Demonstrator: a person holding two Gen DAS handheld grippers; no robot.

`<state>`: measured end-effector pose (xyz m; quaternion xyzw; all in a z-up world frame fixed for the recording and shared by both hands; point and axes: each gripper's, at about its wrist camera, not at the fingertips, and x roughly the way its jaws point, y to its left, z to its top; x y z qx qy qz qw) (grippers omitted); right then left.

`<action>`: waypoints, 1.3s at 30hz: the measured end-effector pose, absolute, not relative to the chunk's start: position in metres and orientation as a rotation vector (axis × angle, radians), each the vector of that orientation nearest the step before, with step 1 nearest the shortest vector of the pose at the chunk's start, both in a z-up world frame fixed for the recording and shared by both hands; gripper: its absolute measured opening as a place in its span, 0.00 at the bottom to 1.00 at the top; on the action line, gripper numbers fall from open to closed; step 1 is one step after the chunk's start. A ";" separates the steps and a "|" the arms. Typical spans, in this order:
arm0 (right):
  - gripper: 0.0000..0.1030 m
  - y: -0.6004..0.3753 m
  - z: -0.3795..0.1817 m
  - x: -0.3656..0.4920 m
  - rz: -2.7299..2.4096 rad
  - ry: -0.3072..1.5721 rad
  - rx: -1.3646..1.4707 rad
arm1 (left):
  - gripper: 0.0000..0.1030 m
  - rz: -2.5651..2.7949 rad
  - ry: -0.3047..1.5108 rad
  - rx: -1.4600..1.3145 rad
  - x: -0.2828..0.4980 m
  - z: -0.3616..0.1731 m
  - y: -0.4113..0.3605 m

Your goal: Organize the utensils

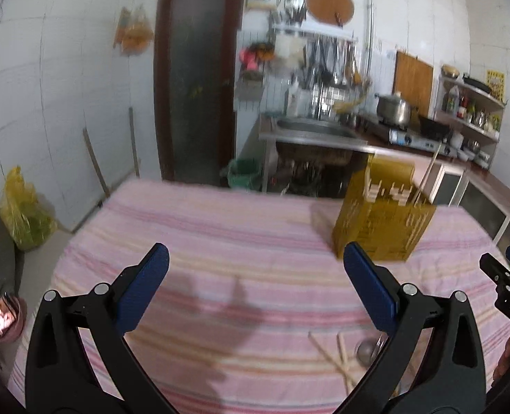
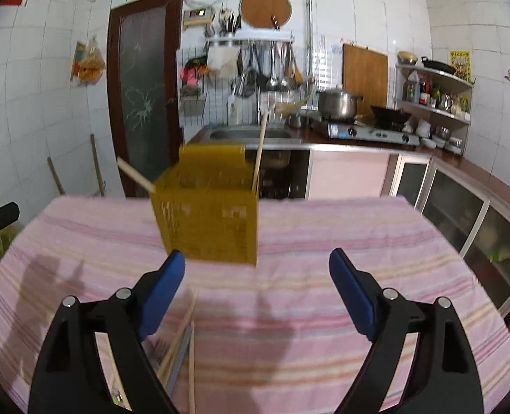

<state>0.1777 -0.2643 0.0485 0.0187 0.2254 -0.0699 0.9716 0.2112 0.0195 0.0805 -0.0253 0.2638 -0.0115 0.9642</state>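
Utensils for you to sort lie on the pink striped tabletop, where a yellow slotted holder stands upright toward the far edge with two chopsticks leaning out of it. Nearer you, loose chopsticks lie flat on the cloth beside a metal spoon, below your left gripper and right gripper. Both sets of jaws stand wide apart with nothing between them.
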 end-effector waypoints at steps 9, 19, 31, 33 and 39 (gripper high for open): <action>0.82 -0.254 -0.016 0.189 -0.126 0.603 0.036 | 0.95 -0.009 0.721 -0.028 0.229 0.011 0.000; 0.82 -0.239 -0.050 0.202 -0.094 0.759 -0.019 | 0.95 -0.007 0.839 0.029 0.238 -0.030 -0.040; 0.54 -0.225 -0.059 0.222 -0.046 0.852 -0.038 | 0.90 -0.009 0.922 -0.015 0.246 -0.042 -0.048; 0.39 -0.225 -0.057 0.231 -0.034 0.861 -0.030 | 0.88 -0.007 0.927 -0.020 0.246 -0.042 -0.048; 0.09 -0.223 -0.055 0.238 -0.011 0.864 -0.039 | 0.79 -0.013 0.962 -0.036 0.249 -0.049 -0.053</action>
